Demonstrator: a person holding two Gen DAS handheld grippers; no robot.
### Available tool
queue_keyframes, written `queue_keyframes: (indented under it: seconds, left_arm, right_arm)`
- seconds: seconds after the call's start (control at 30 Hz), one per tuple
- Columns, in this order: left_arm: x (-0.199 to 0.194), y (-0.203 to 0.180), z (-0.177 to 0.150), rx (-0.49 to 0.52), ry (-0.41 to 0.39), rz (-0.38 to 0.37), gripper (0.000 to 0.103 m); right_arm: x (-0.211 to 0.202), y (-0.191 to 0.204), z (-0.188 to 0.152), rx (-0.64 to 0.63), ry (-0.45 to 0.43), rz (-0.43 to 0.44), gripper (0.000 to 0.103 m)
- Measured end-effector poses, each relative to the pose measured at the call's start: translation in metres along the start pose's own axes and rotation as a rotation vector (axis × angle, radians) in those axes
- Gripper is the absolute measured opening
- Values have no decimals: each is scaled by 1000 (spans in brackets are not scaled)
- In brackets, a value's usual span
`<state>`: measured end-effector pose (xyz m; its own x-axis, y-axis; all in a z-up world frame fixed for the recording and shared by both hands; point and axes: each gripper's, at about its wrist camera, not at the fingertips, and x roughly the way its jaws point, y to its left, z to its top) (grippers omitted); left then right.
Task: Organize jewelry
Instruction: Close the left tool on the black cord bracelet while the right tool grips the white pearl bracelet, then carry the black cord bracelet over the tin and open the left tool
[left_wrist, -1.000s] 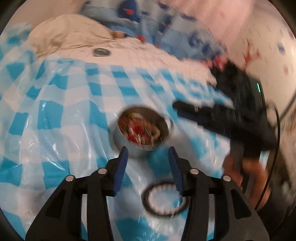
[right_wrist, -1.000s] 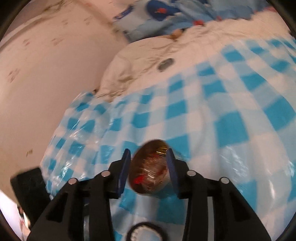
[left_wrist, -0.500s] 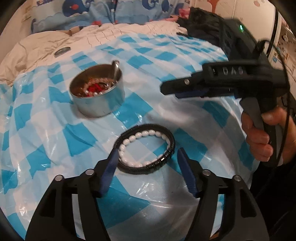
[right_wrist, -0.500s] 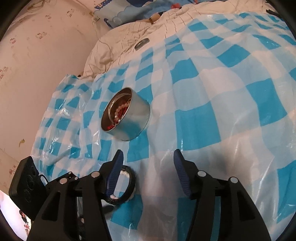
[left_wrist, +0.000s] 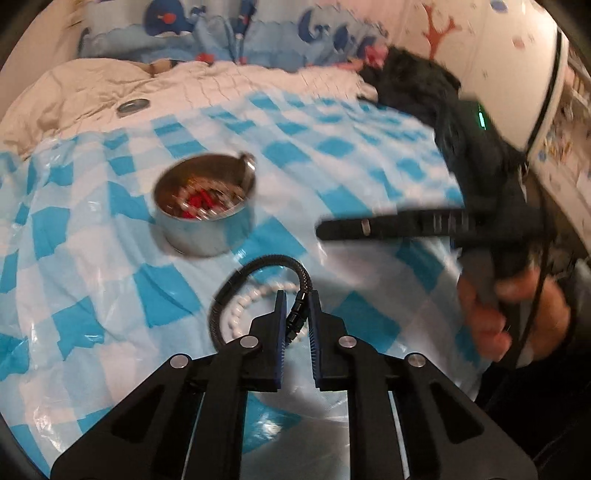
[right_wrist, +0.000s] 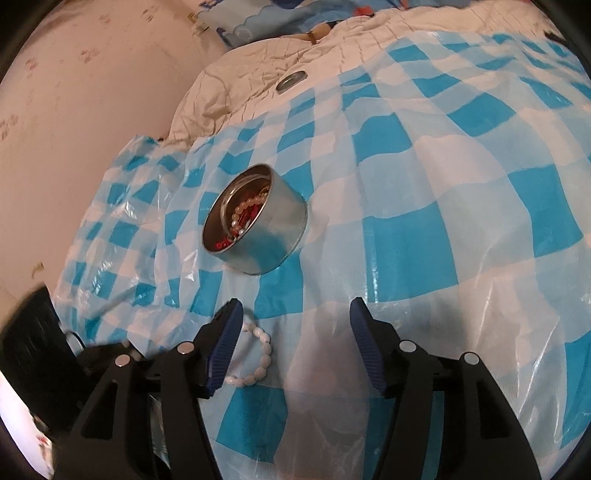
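My left gripper (left_wrist: 297, 319) has just closed on the limp, light black bracelet (left_wrist: 258, 284) at lower centre; the right gripper (right_wrist: 295, 347) gapes empty.

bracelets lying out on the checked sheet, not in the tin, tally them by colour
Black: 1, the black bracelet, pinched in the left gripper
White: 1, the white bead bracelet, lying on the checked sheet
Total: 2
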<state>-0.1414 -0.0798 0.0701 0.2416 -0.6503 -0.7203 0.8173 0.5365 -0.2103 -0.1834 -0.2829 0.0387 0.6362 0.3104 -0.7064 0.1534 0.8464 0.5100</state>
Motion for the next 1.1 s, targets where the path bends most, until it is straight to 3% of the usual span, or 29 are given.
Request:
queue_keyframes:
  seconds: [0.13,0.37,0.47,0.5,0.53,0.63,0.7,0.77,0.97,1.1]
  left_arm:
    - [-13,22,5,-105,-55,-16,7]
    - [-20,48,7,-206,-80,32,6]
    - [-21,58,7,-245,-78,99,6]
    - [-23,62,7,-258,-81,123,7]
    - [-24,66,6,-274,-82,126,7]
    - [-24,80,3,-333,-73,71,11]
    - [-23,86,1,-371,-78,14,31]
    - [-21,89,-1,-402,-71,-16,39]
    - [-16,83,-2,-407,-70,-74,47]
    - [-12,66,1,-330,-63,-69,54]
  right_arm:
    - [9,24,-6,-138,12,-88,67]
    - [44,74,-39,-491,67,-274,67]
    - [46,91,-53,-614,70,-281,43]
    - [46,91,-54,-621,73,-276,29]
    - [47,90,-54,-610,85,-256,7]
    - [44,84,-49,-555,92,-198,5]
    - [40,79,-43,-497,91,-140,1]
    - [35,75,-38,-446,83,-94,1]
    - [27,70,-29,-358,63,-15,1]
    - [24,70,-27,-347,54,-6,1]
